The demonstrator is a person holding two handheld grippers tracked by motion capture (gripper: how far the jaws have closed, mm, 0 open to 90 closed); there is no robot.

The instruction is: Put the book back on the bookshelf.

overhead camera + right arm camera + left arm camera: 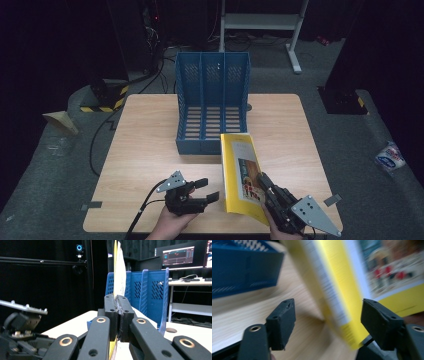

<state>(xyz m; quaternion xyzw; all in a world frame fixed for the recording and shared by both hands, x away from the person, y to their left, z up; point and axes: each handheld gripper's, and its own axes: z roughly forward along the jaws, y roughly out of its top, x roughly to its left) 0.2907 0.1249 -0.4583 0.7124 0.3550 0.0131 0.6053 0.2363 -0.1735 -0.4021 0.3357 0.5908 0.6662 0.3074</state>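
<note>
My left tongs [206, 190] are resting low on the wooden counter [150, 145], jaws spread wide and gripping nothing, pointing right toward the yellow book [243, 172] just beside them. In the left gripper view those tongs [328, 322] are framing the book's [342, 290] blurred lower corner between their open jaws without touching it, a closeness the high view is only hinting at, and the blue file rack [242, 267] is sitting beyond them to the left. In the high view the rack [212, 102] is standing ahead of both tongs, its slotted bays facing me.

My right tongs [265, 182] are pinching the book's near edge, jaws pressed together on it. In the right gripper view these tongs [116, 312] are holding the book [118, 272] edge-on, rising straight up from the jaws as a thin sliver, with the rack [150, 292] behind. From above, its long axis is running away from my right tongs toward the rack's right bay, cover tilting right.
</note>
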